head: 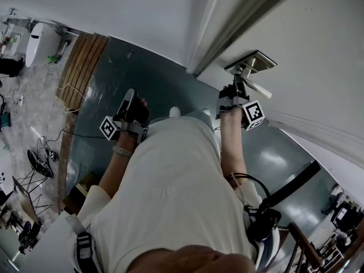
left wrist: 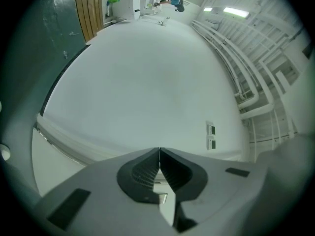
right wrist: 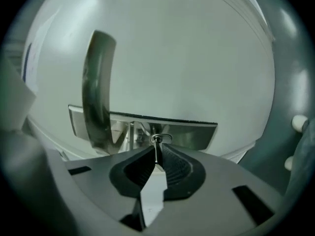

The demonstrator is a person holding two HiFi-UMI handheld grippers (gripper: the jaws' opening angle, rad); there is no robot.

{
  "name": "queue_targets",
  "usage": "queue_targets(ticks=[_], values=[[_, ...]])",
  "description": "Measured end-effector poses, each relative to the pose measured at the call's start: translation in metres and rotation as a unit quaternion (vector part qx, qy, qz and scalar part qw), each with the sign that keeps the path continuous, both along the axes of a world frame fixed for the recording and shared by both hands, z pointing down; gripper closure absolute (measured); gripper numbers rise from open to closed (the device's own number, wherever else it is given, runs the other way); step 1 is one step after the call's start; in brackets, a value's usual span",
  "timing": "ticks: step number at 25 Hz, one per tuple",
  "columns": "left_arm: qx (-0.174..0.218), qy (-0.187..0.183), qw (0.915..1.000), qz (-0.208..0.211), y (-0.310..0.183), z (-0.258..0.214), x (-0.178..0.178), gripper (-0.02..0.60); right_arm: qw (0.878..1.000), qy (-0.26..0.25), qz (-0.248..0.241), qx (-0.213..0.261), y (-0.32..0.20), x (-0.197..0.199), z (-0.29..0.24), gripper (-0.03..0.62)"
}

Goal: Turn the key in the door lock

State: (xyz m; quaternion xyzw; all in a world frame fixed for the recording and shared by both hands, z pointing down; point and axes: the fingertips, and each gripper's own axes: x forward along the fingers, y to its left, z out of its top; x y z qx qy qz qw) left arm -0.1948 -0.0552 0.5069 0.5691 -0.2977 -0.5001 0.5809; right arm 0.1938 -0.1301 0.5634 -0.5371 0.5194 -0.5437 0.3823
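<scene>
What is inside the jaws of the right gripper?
A thin key, pinched between them and reaching the metal lock plate. The keyhole itself cannot be seen, because the key covers it.

Door (head: 318, 50): white, carries a metal lock plate (head: 251, 62) with lever handle (head: 259, 87); key (right wrist: 157, 139) sits in the plate.

Floor (head: 108, 112): dark teal, glossy. Slatted wooden panel (head: 84, 67) lies at its far left edge. Loose cables (head: 42, 144) trail on pale flooring (head: 34, 101) beyond.

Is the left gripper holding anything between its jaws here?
No: in its own view the left gripper has its jaws closed together with nothing between them.
</scene>
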Motion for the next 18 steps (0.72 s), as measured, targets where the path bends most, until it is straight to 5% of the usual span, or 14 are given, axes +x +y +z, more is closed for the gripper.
queue_targets(ticks=[4, 8, 12, 15, 18], values=[[-0.003, 0.000, 1.0000, -0.003, 0.003, 0.002, -0.001, 0.574, 0.992, -0.118, 0.037, 0.036, 0.004, 0.003, 0.008, 0.551], [-0.006, 0.001, 1.0000, -0.003, 0.000, 0.001, 0.000, 0.574, 0.950, -0.276, 0.071, 0.127, 0.001, 0.004, 0.009, 0.554], [-0.008, 0.000, 0.9999, 0.006, 0.000, 0.003, 0.001, 0.574, 0.925, -0.332, 0.068, 0.171, 0.001, 0.001, 0.012, 0.554], [-0.009, 0.003, 0.9999, 0.009, 0.003, 0.003, 0.002, 0.574, 0.948, -0.272, 0.045, 0.156, 0.005, 0.001, 0.012, 0.553], [-0.012, 0.011, 0.9999, 0.006, 0.003, 0.005, 0.001, 0.574, 0.990, -0.091, -0.021, 0.104, 0.018, -0.001, -0.004, 0.551]])
